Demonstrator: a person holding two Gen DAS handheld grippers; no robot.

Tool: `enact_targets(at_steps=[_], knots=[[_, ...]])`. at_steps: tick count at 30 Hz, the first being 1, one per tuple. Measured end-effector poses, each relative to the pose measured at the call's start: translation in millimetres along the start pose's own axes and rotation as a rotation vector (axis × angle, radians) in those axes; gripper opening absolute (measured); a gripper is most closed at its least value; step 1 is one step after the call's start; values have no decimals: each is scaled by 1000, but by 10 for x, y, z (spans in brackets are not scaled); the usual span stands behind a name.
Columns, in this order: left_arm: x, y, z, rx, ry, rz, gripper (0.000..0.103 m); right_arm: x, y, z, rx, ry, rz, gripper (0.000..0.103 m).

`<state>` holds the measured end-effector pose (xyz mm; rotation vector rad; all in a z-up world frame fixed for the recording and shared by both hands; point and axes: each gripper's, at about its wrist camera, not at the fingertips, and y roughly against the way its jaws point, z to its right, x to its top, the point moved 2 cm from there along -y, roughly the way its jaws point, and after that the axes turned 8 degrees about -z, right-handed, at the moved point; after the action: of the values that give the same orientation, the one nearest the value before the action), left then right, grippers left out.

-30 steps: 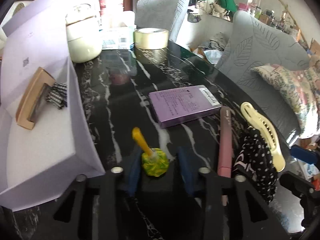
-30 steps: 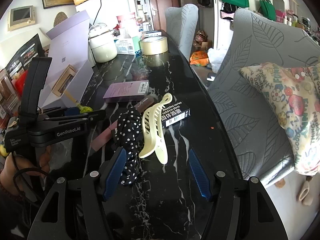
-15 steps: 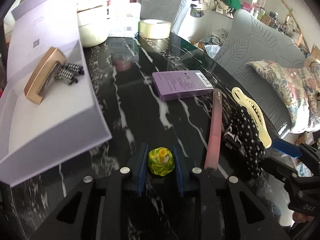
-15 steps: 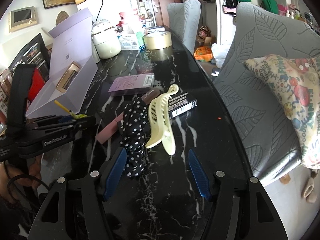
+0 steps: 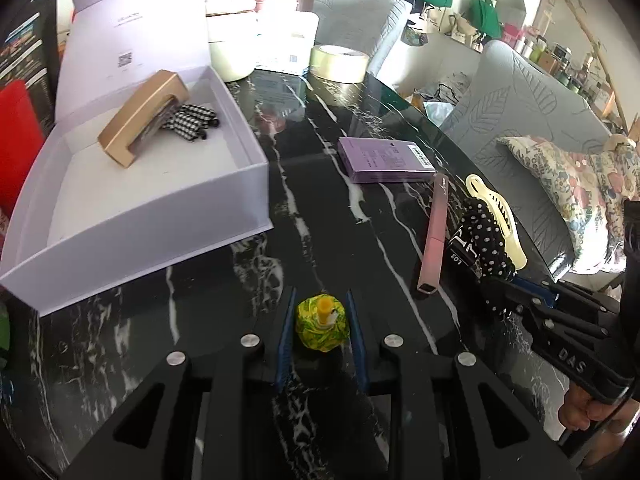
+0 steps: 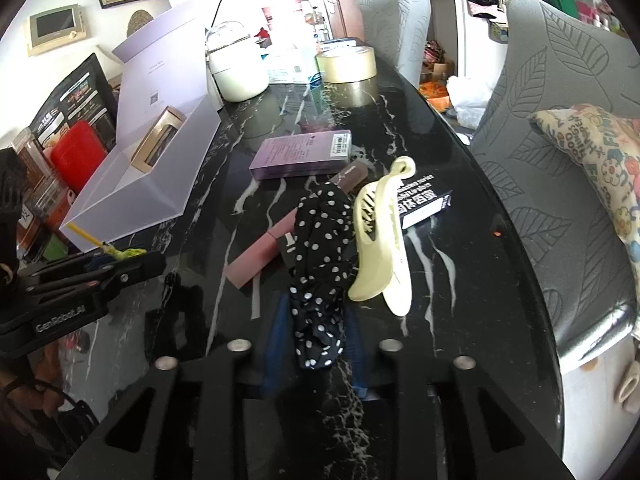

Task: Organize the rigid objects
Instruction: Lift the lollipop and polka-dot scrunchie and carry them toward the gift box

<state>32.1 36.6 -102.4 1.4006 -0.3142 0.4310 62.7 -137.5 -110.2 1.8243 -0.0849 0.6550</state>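
Left fingers are pinched on the yellow-green lolly, blue pads tight on its wrapped head, stick poking forward and up. It's off the counter now, and the white box lies ahead and to the left of those fingers, open side up, its near wall between lolly and floor of the box. That's the relation to watch: the left hand is the near one, and it looks like a short carry up and over that wall. Inside, the gold case and checked bow sit at the far end, so the near half is free.

Right fingers have clamped the dotted scrunchie, which runs lengthwise straight out from them. The cream claw clip lies just beside it to the right, the pink tube to the left.
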Motion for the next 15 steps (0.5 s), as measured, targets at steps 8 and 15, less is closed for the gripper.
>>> enact_targets(at_steps=[8,15], knots=[[-102,110,-39,10,7,12,25,-55,106,-86,20,12,19,15],[-235,198,-84,7,28,17,25,-127,214,-234,34,45,23,15]])
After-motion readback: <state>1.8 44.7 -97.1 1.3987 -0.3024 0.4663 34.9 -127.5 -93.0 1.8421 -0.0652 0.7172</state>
